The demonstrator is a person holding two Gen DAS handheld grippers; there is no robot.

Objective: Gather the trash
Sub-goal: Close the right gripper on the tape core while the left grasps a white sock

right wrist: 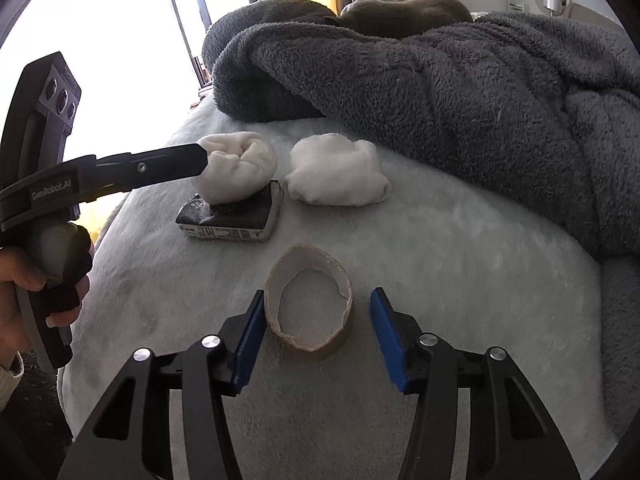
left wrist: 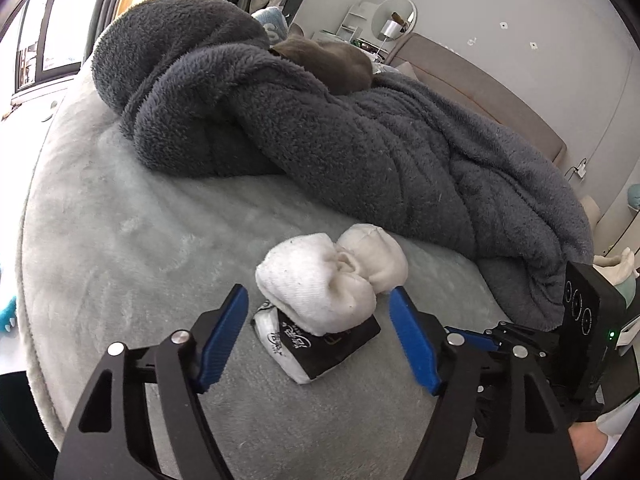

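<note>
A rolled white sock (left wrist: 316,280) lies on a black-and-white packet (left wrist: 320,344) on the pale fleece bed cover (left wrist: 120,240). A cream sock roll (left wrist: 376,256) touches it behind. My left gripper (left wrist: 318,300) is open, with its blue pads on either side of the white sock and not pressing it. In the right wrist view a squashed cardboard tube ring (right wrist: 310,308) lies between the pads of my open right gripper (right wrist: 316,304). The left pad is at the ring's side and the right pad stands apart from it. Further back there lie the packet (right wrist: 232,216) and the two sock rolls (right wrist: 240,168) (right wrist: 336,176).
A thick dark grey fleece blanket (left wrist: 360,140) is heaped across the bed behind the objects, with a brown cushion (left wrist: 332,64) on it. A person's hand (right wrist: 24,280) holds the left gripper's handle. The bed edge drops off at the left, towards a bright window (left wrist: 40,40).
</note>
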